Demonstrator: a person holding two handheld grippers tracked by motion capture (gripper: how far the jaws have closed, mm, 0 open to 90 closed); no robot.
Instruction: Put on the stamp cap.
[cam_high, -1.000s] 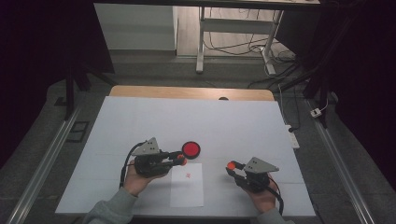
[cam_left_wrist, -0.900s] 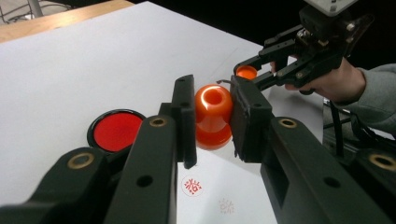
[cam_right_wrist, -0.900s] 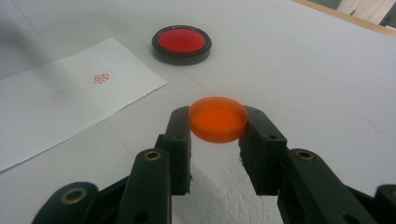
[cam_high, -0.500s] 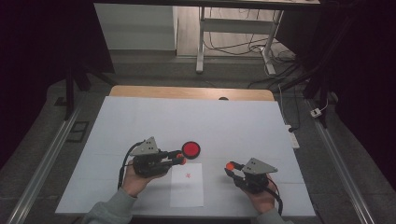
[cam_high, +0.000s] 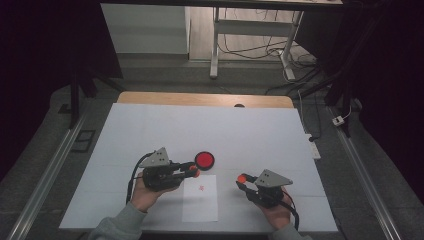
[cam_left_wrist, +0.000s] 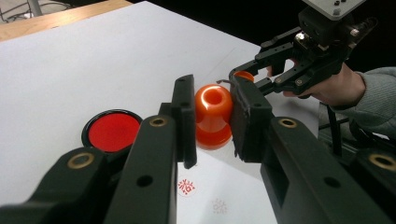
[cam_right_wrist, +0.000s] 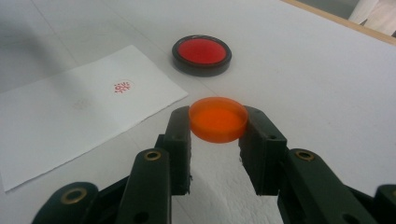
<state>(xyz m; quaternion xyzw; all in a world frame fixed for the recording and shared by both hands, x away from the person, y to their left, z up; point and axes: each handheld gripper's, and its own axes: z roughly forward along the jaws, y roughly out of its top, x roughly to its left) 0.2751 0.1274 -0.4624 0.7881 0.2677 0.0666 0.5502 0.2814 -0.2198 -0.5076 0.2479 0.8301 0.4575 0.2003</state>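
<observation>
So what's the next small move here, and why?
Probably bring the cap in the right gripper over to the stamp held by the left gripper: the paper already carries a red mark, and the ink pad lies open.

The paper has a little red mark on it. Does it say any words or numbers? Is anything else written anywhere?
Red stamp mark on the white paper: too small and blurred to read.
Second mark beside it on the paper: too faint to read.
Red ink pad, orange stamp, orange cap: no writing seen.
</observation>
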